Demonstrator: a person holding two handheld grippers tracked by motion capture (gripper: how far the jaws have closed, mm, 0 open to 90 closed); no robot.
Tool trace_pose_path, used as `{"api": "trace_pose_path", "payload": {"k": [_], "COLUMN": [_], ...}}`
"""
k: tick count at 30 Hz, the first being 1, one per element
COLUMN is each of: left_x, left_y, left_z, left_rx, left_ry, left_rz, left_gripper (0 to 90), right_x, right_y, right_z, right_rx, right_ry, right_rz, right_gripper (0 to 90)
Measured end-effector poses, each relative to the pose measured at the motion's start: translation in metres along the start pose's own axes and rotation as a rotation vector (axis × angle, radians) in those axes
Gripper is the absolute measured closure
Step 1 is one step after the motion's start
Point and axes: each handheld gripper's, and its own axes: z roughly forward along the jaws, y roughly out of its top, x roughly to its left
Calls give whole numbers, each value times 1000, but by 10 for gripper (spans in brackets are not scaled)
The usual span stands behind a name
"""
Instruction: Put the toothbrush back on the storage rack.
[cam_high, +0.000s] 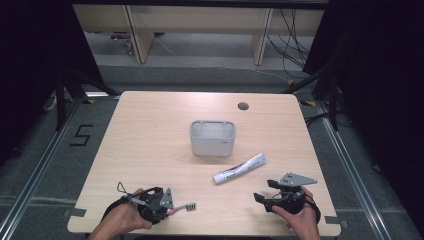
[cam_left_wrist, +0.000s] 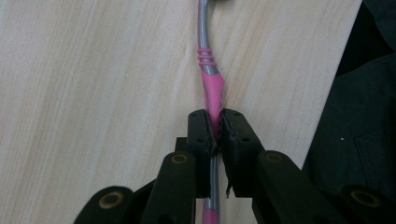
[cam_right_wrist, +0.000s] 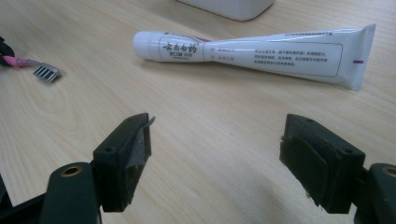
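The left gripper (cam_left_wrist: 216, 133) has its fingers (cam_left_wrist: 200, 135) clamped on the pink grip of a toothbrush (cam_left_wrist: 211, 84), which lies on the desk (cam_high: 150, 140) near its front edge, well in front of the grey holder cup (cam_high: 212, 138). The right gripper (cam_right_wrist: 215, 158) rests with fingers (cam_right_wrist: 128, 154) spread wide, just in front of the toothpaste tube (cam_right_wrist: 252, 52).
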Motion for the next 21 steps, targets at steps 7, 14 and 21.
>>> {"api": "trace_pose_path", "payload": {"k": [7,14,21], "left_x": [-3,-3,-2], "left_y": [9,15,18], "left_z": [1,1,2], "left_rx": [64,112,129], "left_ry": [13,13,10], "left_rz": [0,8,20], "left_gripper": [813,817,824], "right_x": [0,1,0], "right_y": [0,0,1], "right_z": [0,-1,-2], "right_rx": [-2,-8,-26], "right_ry": [4,-5,2], "right_rz": [-2,10,10], "right_gripper": [252,264,268]}}
